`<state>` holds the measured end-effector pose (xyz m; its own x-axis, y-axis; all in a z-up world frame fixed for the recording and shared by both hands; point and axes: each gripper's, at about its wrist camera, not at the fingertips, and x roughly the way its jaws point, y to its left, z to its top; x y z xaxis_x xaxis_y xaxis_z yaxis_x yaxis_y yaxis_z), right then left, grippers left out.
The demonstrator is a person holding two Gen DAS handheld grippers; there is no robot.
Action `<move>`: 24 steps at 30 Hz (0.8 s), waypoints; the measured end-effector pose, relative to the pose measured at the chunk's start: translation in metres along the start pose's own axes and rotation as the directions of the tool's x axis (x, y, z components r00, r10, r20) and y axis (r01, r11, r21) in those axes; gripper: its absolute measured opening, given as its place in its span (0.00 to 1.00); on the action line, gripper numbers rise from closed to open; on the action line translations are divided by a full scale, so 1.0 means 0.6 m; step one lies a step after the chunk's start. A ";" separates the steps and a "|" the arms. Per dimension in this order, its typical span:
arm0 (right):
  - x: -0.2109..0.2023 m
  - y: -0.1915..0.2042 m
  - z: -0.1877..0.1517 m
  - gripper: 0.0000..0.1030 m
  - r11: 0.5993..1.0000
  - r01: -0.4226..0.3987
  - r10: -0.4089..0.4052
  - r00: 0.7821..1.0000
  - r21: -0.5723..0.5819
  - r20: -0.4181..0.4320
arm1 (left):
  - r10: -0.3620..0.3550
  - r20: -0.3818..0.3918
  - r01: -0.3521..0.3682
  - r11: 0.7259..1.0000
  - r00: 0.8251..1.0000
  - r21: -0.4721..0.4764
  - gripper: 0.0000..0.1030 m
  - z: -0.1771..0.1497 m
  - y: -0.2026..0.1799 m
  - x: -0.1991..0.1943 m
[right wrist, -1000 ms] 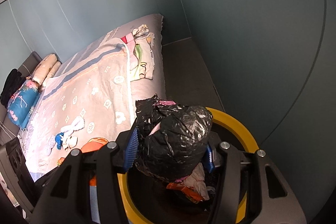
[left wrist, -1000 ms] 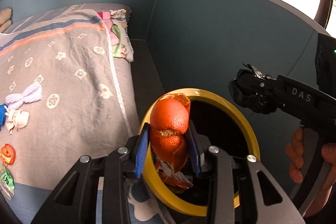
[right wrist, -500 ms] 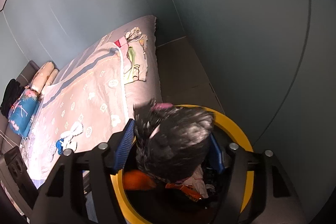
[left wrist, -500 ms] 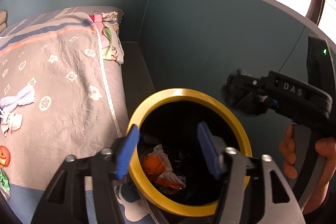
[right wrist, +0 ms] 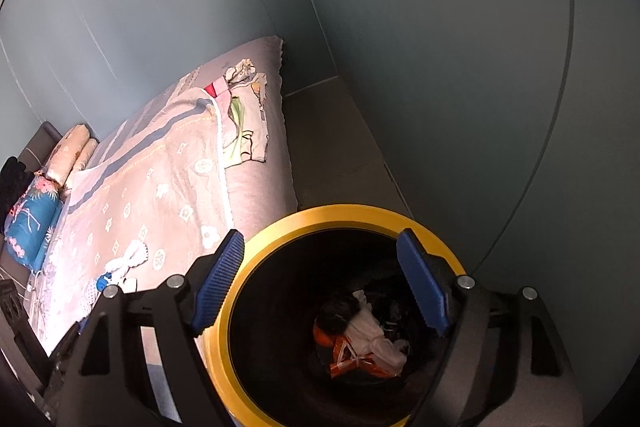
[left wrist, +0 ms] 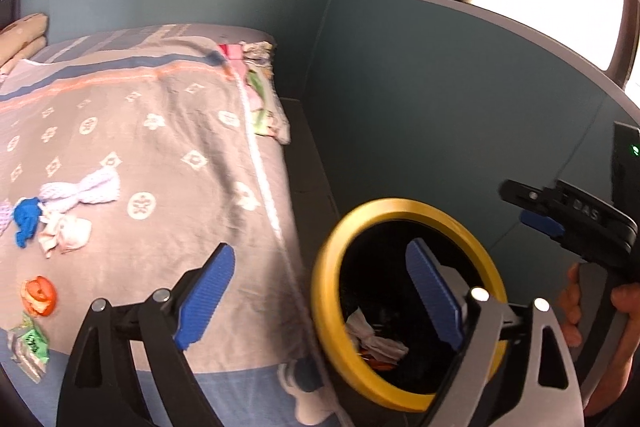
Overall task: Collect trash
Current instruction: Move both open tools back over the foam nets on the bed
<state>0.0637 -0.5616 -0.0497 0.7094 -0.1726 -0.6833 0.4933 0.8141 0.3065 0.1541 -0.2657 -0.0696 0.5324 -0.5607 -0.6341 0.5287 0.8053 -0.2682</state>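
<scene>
Both pairs of blue-padded tongs have just been spreading and stand wide apart with nothing between them: the right gripper (right wrist: 320, 283) hangs over the round black bin with a yellow rim (right wrist: 224, 307), where white crumpled paper (right wrist: 372, 337) and an orange wrapper (right wrist: 344, 359) lie at the bottom. The left gripper (left wrist: 318, 301) straddles the bin's edge. Farther off on the grey patterned bedspread (left wrist: 168, 155) lie orange peel (left wrist: 39, 295), a green packet (left wrist: 32, 341) and white tissue (left wrist: 66, 231).

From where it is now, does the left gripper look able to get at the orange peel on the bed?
Probably yes. The left gripper, jaws open and empty after just opening, has bare bedspread between it and the orange peel; nothing blocks the way.
</scene>
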 end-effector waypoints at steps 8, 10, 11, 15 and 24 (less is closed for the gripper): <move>-0.004 0.055 -0.004 0.74 0.997 -0.047 0.048 0.999 -0.068 0.014 | 0.076 0.044 -0.074 0.997 0.996 -0.037 0.86 0.018 0.075 -0.037; -0.003 0.076 -0.006 0.75 0.994 -0.063 0.065 0.998 -0.090 0.014 | 0.093 0.055 -0.090 0.995 0.994 -0.048 0.86 0.022 0.095 -0.050; -0.003 0.086 -0.007 0.76 0.993 -0.070 0.071 0.997 -0.097 0.013 | 0.104 0.061 -0.100 0.993 0.993 -0.054 0.86 0.025 0.107 -0.056; 0.003 0.129 -0.012 0.77 0.986 -0.098 0.099 0.995 -0.132 0.002 | 0.145 0.078 -0.139 0.987 0.986 -0.083 0.90 0.031 0.153 -0.079; 0.033 0.249 -0.029 0.78 0.963 -0.169 0.164 0.985 -0.208 -0.044 | 0.253 0.096 -0.237 0.960 0.963 -0.148 0.91 0.038 0.268 -0.118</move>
<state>0.1425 -0.4339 -0.0292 0.7576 -0.0121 -0.6526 0.2501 0.9289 0.2731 0.2167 -0.1008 -0.0515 0.7100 -0.3546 -0.6084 0.2836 0.9348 -0.2139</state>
